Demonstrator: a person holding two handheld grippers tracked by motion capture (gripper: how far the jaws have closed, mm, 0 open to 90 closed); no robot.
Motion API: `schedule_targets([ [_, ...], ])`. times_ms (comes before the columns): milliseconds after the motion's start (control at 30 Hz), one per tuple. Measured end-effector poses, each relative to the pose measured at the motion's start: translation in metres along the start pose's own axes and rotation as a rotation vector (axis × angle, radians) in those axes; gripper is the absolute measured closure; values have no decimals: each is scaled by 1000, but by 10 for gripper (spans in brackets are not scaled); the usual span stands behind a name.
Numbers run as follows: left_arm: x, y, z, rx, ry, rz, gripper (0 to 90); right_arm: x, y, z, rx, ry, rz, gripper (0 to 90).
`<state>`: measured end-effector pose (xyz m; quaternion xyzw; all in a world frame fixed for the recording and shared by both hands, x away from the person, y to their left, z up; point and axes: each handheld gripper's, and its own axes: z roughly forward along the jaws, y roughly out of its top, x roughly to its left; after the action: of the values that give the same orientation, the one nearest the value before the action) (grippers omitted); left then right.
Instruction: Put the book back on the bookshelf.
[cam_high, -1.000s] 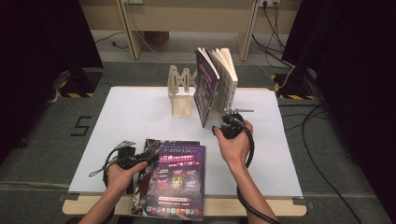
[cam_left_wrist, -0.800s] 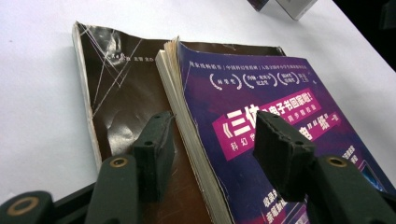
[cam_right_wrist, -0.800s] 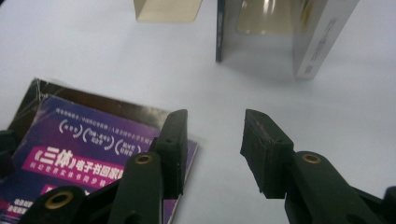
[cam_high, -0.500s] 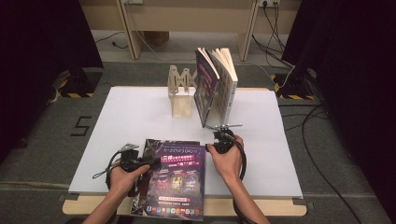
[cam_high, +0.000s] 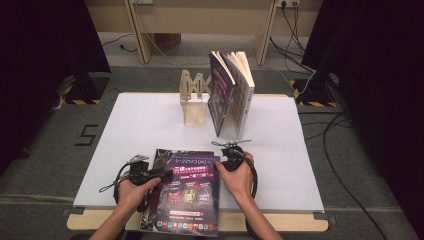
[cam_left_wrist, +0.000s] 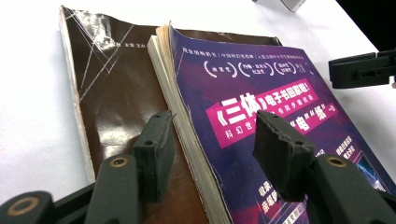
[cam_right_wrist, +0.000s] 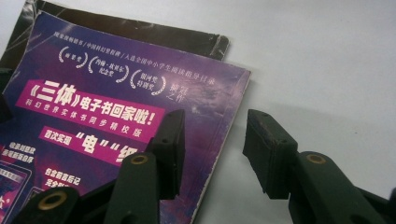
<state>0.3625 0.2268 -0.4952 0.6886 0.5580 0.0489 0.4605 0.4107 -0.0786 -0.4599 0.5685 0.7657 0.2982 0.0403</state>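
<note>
A purple-covered book (cam_high: 192, 192) lies flat at the table's front, on top of a dark brown book (cam_left_wrist: 116, 93). My left gripper (cam_high: 161, 176) is at the purple book's left edge. In the left gripper view it (cam_left_wrist: 215, 140) stands open astride the page edge, one jaw over the brown cover, the other over the purple cover (cam_left_wrist: 261, 107). My right gripper (cam_high: 223, 165) sits at the book's right edge. In the right gripper view it (cam_right_wrist: 212, 140) is open, its jaws just having opened wider, with the cover's edge (cam_right_wrist: 219, 140) between them untouched.
Two books (cam_high: 231, 92) stand upright and splayed at the back, beside a wooden rack (cam_high: 194, 102). The white board (cam_high: 140, 125) covers the tabletop. Cables (cam_high: 345, 165) trail on the floor at the right.
My right hand has come down and toward me, from near the standing books to the flat purple book's right edge. The left hand has stayed at the left edge.
</note>
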Motion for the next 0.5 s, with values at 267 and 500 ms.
schedule_targets([
  [267, -1, -1, 1, 0, -10, -4, 470, 4, -4, 8, 14, 23, -2, 567],
  [500, -2, -1, 1, 5, -18, -2, 472, 5, -3, 9, 11, 20, 4, 554],
])
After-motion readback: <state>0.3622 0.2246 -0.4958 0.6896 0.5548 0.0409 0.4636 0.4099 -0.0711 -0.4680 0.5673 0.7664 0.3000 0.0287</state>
